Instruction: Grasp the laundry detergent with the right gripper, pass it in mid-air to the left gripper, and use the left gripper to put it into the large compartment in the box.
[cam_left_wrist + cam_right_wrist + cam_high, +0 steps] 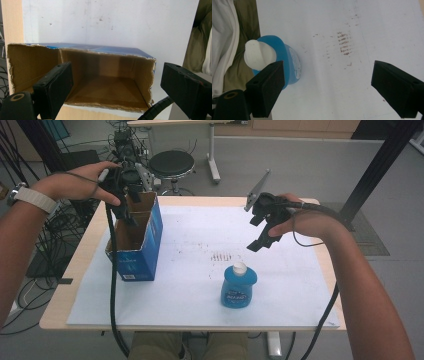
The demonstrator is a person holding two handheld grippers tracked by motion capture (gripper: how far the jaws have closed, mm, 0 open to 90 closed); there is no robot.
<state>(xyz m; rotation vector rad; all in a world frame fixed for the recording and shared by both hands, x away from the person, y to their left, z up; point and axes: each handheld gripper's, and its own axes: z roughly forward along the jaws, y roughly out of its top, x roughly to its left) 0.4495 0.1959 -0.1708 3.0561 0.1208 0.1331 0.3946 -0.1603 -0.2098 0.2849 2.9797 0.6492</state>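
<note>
My left gripper [125,202] hangs with jaws spread wide and nothing between them, above the open top of the blue cardboard box [136,245], which stands empty near the table's [75,265] left edge, toward the far corner. My right gripper [264,227] is likewise gaping and holds nothing, raised over the white sheet [200,235] toward the right edge. The blue bottle [238,286] with its white cap [240,268] stands upright on the sheet near the front edge, well apart from the box and below my right gripper.
</note>
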